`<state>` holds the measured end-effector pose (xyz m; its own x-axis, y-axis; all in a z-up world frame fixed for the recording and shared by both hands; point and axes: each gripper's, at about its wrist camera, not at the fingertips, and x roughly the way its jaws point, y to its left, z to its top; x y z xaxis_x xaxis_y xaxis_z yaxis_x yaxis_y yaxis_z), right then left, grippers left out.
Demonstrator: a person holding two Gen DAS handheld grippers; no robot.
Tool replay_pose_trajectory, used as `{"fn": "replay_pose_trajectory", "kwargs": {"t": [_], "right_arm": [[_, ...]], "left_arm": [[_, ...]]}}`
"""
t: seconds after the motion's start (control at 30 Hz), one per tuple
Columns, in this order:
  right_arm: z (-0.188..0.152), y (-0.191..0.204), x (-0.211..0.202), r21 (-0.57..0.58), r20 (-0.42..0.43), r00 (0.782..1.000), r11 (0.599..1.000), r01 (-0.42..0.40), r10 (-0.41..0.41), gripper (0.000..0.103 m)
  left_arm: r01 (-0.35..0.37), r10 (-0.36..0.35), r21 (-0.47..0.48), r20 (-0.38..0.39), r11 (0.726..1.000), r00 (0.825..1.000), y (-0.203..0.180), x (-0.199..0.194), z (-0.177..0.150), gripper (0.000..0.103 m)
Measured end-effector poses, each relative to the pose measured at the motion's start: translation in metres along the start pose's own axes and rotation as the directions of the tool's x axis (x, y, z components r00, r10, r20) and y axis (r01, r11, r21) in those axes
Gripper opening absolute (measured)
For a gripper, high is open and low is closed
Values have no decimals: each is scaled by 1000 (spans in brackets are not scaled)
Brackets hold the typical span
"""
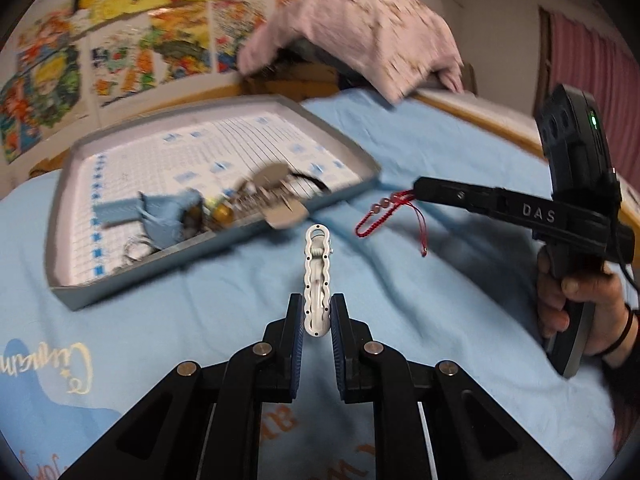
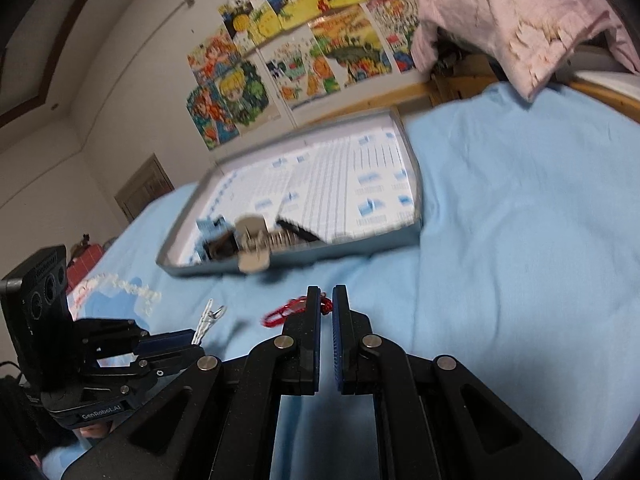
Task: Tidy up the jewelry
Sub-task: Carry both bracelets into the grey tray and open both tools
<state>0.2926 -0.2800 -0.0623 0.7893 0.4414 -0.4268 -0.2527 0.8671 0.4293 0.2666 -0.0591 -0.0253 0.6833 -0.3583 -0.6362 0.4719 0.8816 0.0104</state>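
Note:
My left gripper (image 1: 317, 314) is shut on a white hair clip (image 1: 317, 276), held upright above the blue bedsheet; the clip also shows in the right wrist view (image 2: 206, 320). My right gripper (image 2: 327, 304) is shut on a red cord bracelet (image 2: 280, 314) with small beads, which dangles from its tip in the left wrist view (image 1: 384, 212). A shallow grey box lid (image 1: 168, 258) lies on the bed ahead, holding a pile of jewelry and clips (image 1: 240, 200) at its near edge. Both grippers are just in front of the lid.
A light blue bedsheet (image 2: 520, 220) covers the bed. A pink floral cloth (image 1: 360, 36) hangs over things at the back. A wooden bed rail (image 1: 480, 120) runs along the far right. Colourful drawings (image 2: 300, 48) cover the wall.

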Motion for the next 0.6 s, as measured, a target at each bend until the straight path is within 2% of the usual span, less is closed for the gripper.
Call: {"fn": "replay_pose_trajectory", "kwargs": {"t": [0.13, 0.23, 0.4, 0.6], "right_arm": [[18, 6, -1, -19, 50, 999, 1000, -12, 13, 5], [38, 12, 4, -41, 88, 996, 999, -11, 15, 5], [65, 13, 29, -35, 124, 992, 999, 15, -10, 5], [80, 8, 76, -30, 65, 997, 998, 46, -44, 5]], "left_arm": [[-55, 59, -52, 73, 997, 996, 14, -6, 17, 13], [-97, 108, -115, 91, 989, 990, 32, 2, 34, 13], [-136, 153, -201, 68, 970, 986, 57, 31, 61, 13], [-127, 130, -232, -2, 964, 991, 67, 68, 84, 13]]}}
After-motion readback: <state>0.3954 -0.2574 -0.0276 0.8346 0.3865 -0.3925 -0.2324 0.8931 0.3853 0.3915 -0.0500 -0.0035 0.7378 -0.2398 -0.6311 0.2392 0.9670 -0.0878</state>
